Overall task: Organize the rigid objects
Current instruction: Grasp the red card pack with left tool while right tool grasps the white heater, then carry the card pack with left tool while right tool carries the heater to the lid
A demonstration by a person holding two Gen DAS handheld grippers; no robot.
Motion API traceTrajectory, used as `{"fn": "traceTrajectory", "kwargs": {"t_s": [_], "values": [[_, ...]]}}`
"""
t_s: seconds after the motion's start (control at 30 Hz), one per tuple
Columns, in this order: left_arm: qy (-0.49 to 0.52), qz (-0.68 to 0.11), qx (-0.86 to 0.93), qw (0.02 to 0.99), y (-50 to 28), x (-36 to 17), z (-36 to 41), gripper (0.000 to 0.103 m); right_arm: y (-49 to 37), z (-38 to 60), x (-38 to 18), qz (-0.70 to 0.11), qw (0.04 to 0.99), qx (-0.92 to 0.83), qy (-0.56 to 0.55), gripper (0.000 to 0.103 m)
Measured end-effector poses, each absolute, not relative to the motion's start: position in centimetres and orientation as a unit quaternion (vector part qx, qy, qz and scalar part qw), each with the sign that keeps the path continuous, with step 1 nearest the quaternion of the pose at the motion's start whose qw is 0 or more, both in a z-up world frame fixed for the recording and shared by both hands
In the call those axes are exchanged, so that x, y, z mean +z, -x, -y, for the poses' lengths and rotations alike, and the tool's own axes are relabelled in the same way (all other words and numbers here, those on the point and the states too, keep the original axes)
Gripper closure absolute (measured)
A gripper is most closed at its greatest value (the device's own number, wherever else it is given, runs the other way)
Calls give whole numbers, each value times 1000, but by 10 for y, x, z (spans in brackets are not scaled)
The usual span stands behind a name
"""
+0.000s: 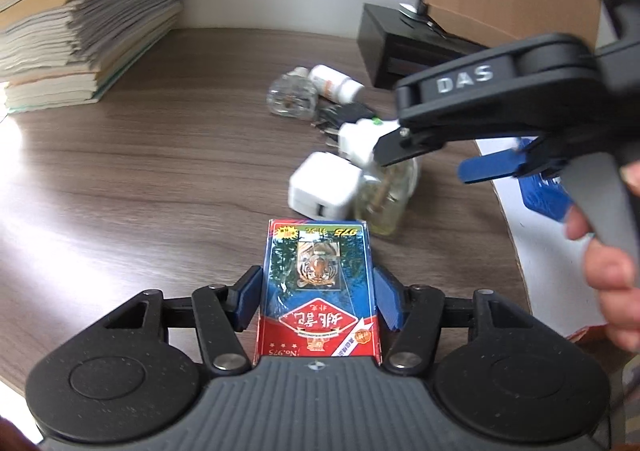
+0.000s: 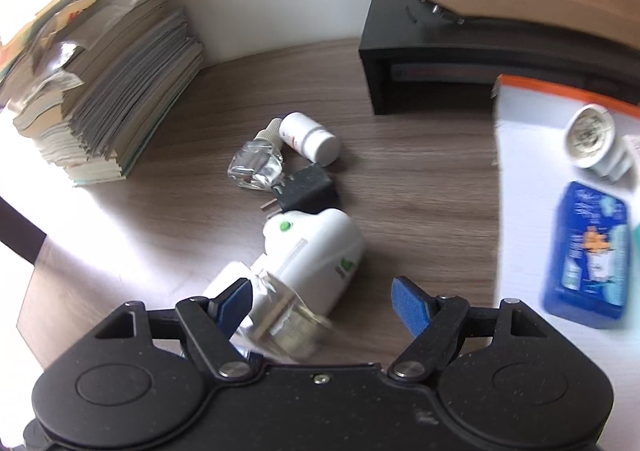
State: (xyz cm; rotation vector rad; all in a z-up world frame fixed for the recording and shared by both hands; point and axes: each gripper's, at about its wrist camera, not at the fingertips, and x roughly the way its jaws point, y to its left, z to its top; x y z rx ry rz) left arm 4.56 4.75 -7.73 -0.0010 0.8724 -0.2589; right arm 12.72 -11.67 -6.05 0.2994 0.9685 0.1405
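The left tool (image 1: 318, 293) pinches a red-and-blue cardboard card box (image 1: 318, 287) printed "No.975" with a tiger picture, low over the wood-grain tabletop (image 1: 160, 171); the right tool (image 2: 322, 303), marked "DAS", stands spread around a white plastic plug-in vaporiser with a clear bottle (image 2: 312, 255). Beyond lie a white pill bottle (image 2: 310, 139) and stacked papers (image 2: 100, 91) against the white wall; a white tray (image 2: 520, 171) holds a blue packet (image 2: 586, 251).

The cluster of small items round the white plug-in vaporizer (image 2: 316, 251) crowds the mid-desk. Left of it, bare wood runs open as far as the paper stack (image 2: 108, 83). Behind it stands the black stand (image 2: 432, 63); right of it, the white tray (image 2: 520, 187).
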Motion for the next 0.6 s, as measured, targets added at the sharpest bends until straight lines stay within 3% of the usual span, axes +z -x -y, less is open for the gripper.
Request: {"fn": "traceTrajectory", "kwargs": {"t_s": [0.07,0.13,0.37,0.47,0.6], "values": [[8,-418,-117,901,-46,-74,-54,44,-137,112,-65,-472,867,63,-149,13],[11,-412,-111,904,-46,-71,-59,64,-144,108,-71,-481,863,58,-144,15],[29,-414,-115,902,-51,-72,-65,65,-152,110,-73,-476,866,63,-140,31],[19,-415,-122,902,-47,-72,-62,37,-149,111,-72,-479,866,63,-129,32],[-11,-419,-128,899,-46,-80,-50,34,-148,106,-77,-480,868,61,-112,36]]}}
